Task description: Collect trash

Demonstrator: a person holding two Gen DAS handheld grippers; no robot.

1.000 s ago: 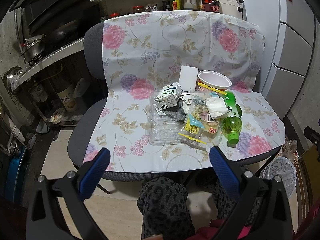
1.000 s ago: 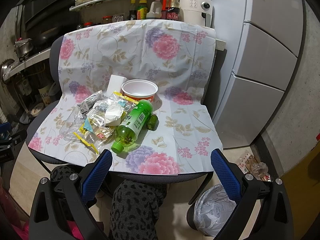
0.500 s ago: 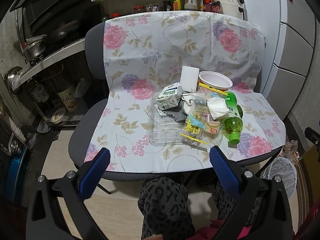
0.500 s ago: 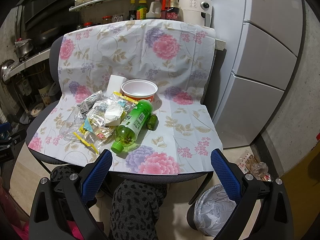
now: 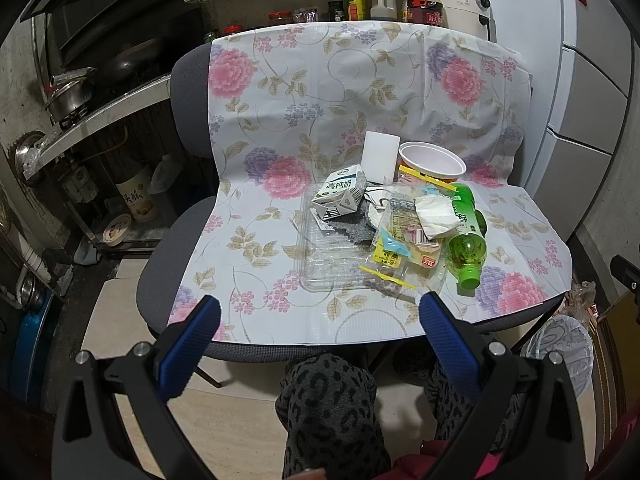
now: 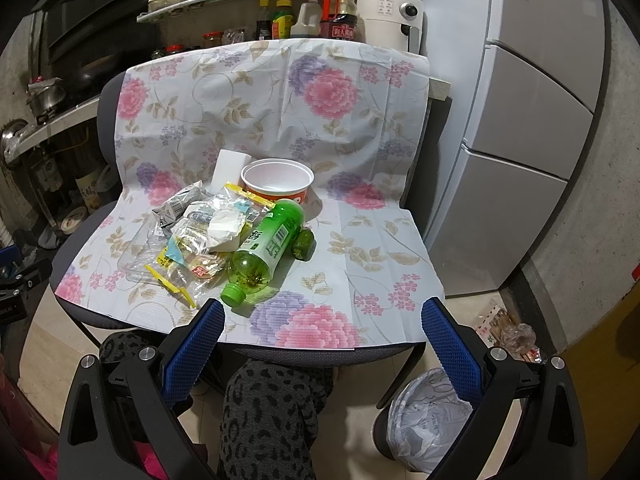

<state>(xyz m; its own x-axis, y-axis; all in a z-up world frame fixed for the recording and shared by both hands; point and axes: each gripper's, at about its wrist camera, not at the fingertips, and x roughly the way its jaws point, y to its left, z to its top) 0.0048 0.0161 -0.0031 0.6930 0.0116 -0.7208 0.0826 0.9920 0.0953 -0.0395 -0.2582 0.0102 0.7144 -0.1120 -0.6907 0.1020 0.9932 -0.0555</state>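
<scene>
On chair: cup noodle bowl [image 6: 277,181], nothing inside

Both fisheye views are evenly lit from overhead, brightest on the floral cloth [image 5: 320,128] and the pale fridge [image 6: 532,128]. The stove side at left falls into deep shade. Straight edges bow strongly toward the black corners. Focus stays sharp centrally; soft shadows sit under the green bottle [image 6: 264,252].
</scene>
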